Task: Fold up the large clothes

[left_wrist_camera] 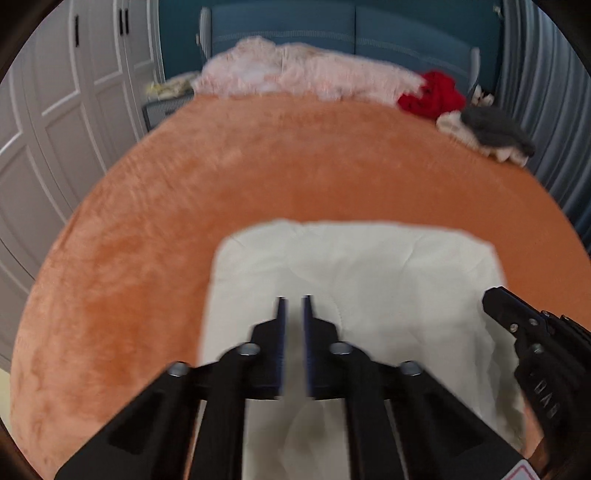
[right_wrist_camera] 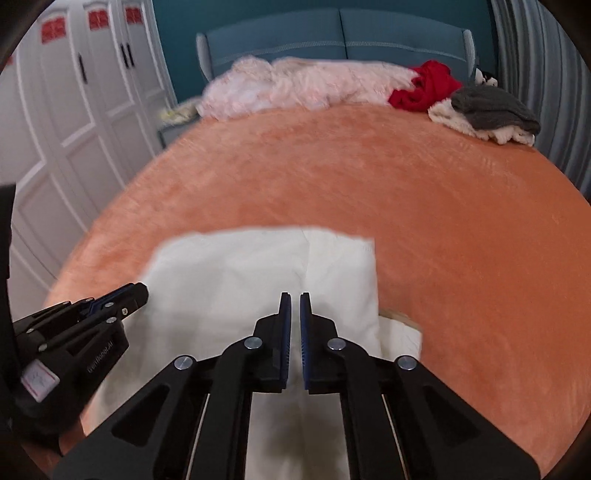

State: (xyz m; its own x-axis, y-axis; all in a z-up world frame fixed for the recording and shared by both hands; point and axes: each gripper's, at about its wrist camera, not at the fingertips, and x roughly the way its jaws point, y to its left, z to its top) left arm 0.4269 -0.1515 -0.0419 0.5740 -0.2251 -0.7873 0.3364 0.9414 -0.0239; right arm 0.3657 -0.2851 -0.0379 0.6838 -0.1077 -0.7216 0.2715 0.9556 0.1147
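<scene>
Both grippers, left gripper (left_wrist_camera: pixel 294 301) and right gripper (right_wrist_camera: pixel 294 295), hover nearly closed and empty over our folded white garment (left_wrist_camera: pixel 369 280): light, floppy, so we'd pinch its near corners.

This is a bedroom in a home. A bed (right_wrist_camera: pixel 443 221) under an orange plush cover fills most of the view, with a blue padded headboard (right_wrist_camera: pixel 340 33) at its far edge against a teal wall. White panelled wardrobe doors (right_wrist_camera: pixel 74 110) stand along its left edge, a pink fluffy blanket (right_wrist_camera: pixel 295 88) lies by the headboard, and loose clothes (right_wrist_camera: pixel 480 107) are heaped at the far right corner.
</scene>
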